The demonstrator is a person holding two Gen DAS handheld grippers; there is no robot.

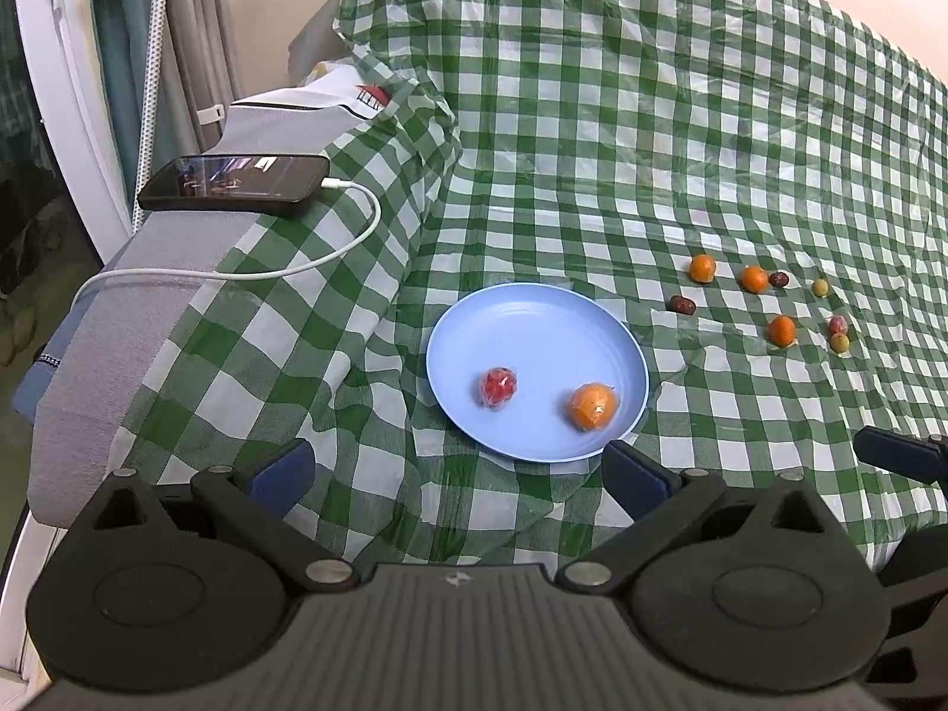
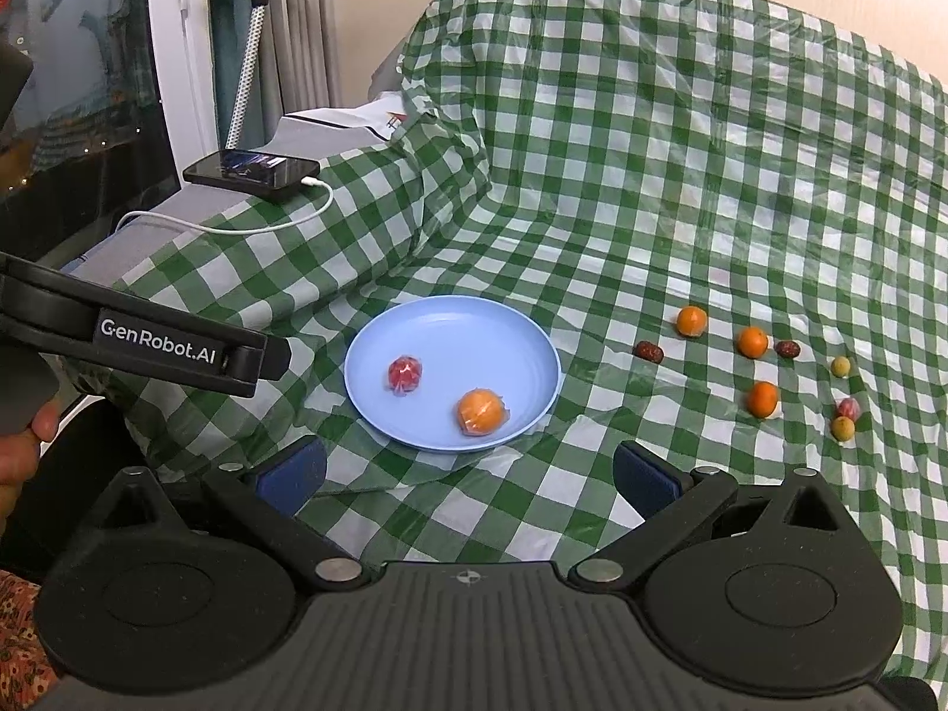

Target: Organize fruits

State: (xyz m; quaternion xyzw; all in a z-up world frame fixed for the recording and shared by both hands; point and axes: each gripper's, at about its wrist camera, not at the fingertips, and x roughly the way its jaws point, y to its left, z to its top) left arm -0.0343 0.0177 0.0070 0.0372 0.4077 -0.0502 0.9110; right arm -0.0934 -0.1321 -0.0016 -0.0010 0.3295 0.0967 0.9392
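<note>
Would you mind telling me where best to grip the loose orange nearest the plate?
Probably from above, fingers closing across the middle of the orange. It is round, so any axis suits; the dark date lies just beside it, so straddle clear of that side.

The left tool (image 2: 269, 358) enters the right wrist view at the left edge, its finger ends and body mostly cut off, so its jaw state cannot be told. A hand (image 2: 23, 444) holding it is clipped at the lower left edge. At the far right, small fruits (image 1: 838, 335) are too tiny to identify. The white cable (image 1: 237, 269) runs off the surface's left side, its end hidden.
</note>
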